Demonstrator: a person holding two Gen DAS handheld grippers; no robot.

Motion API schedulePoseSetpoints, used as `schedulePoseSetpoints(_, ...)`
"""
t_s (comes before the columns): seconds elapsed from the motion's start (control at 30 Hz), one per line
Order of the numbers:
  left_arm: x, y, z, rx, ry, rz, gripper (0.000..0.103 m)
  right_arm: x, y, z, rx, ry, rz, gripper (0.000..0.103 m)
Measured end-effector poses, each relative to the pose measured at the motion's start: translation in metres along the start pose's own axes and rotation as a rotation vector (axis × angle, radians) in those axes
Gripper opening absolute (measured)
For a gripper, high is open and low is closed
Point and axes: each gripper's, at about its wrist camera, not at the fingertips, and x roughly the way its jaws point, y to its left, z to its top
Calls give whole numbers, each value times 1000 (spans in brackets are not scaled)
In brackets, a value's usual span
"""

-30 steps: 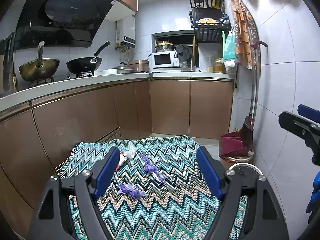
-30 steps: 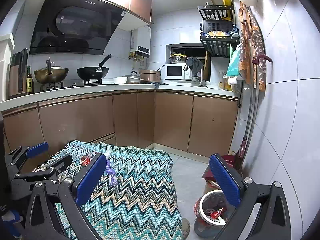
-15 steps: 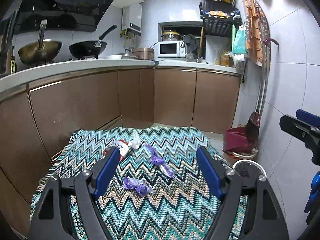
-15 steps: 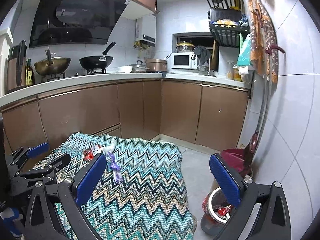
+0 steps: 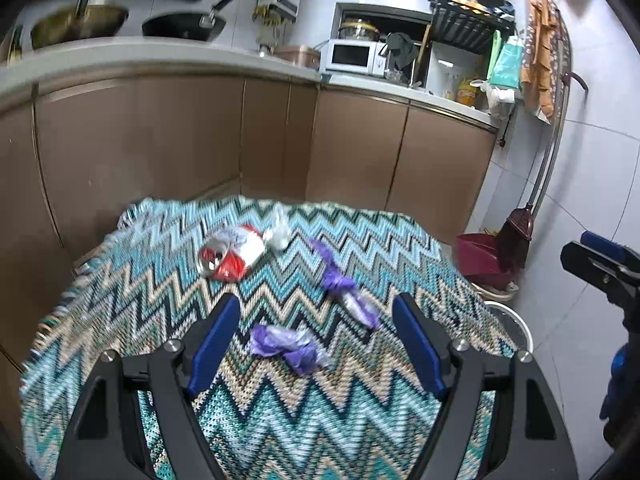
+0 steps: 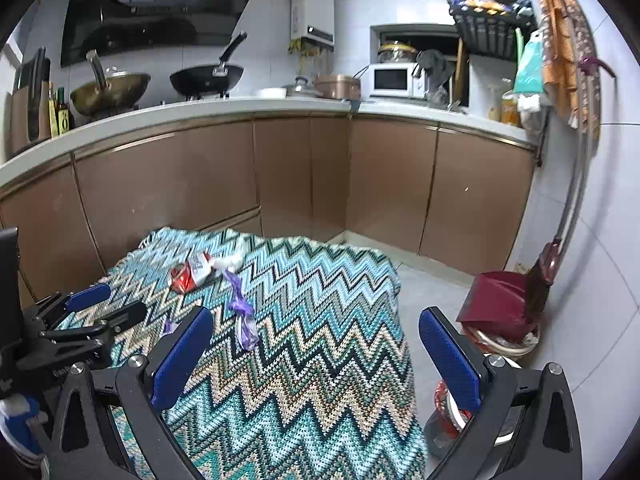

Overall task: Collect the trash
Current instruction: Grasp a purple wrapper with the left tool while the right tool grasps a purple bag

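A table under a zigzag cloth (image 5: pixel 304 432) bears the trash. It holds a crushed red-and-white can (image 5: pixel 230 254), a white crumpled scrap (image 5: pixel 280 234) and two purple wrappers. The nearer wrapper (image 5: pixel 288 346) lies in line with the gap of my left gripper (image 5: pixel 316 340), which is open and apart from it. The longer wrapper (image 5: pixel 344 292) lies just beyond. My right gripper (image 6: pixel 316 360) hangs open and empty over the cloth's right edge (image 6: pixel 400 320). From there I see the can (image 6: pixel 190 272), the long wrapper (image 6: pixel 244 316) and the left gripper (image 6: pixel 112 304).
On the floor right of the table stands a small bin (image 6: pixel 452 412) with red trash inside. Behind it a red dustpan (image 6: pixel 500 300) and a broom (image 6: pixel 548 264) lean by the tiled wall. Brown kitchen cabinets (image 6: pixel 280 176) run behind the table.
Both grippers have come forward and lower toward the table, so the trash looks larger. The near purple wrapper now sits between the left fingers in view. Both stay open.
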Motion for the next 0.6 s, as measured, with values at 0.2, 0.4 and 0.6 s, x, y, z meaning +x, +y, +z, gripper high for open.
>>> schedulePoseSetpoints(0.2,31,36,-17,-33,102,-42,77,46,-1,-10,-4,77,52,103)
schedulePoseSetpoints(0.4,64,39,-18,-44,169,-84,73,97,3,-17,-5,154,145,103)
schedulePoseSetpoints(0.6,99,43,-22,-61,249,-122,53,138,6,-20,2,209,213,103)
